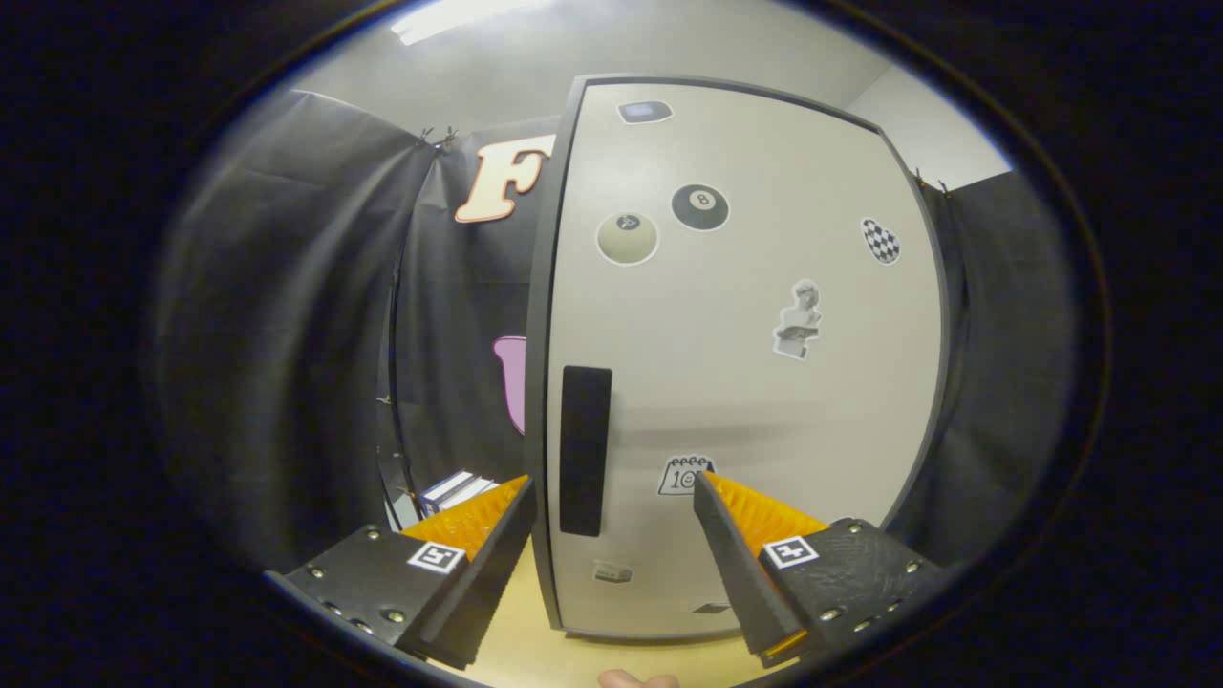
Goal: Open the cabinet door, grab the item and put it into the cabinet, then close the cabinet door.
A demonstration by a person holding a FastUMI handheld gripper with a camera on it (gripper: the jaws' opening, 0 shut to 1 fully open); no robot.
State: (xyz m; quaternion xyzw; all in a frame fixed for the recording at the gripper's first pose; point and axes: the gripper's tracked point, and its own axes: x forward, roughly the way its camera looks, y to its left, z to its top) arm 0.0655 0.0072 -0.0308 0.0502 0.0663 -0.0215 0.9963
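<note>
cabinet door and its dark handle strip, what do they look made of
The cabinet door looks like matte pale laminate or painted board, flat with a dark edge band and stickers on it. The handle strip seems matte black plastic or a recess; the view leaves that open. The gripper has its jaws open, either side of the door's handle edge.

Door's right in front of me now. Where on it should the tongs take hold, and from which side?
Grip the cabinet door at its free vertical edge beside the dark handle strip, coming straight on. That edge lies between the fingers of the open tongs, one finger on each side, and the strip is flat, probably offering nothing to pinch.
</note>
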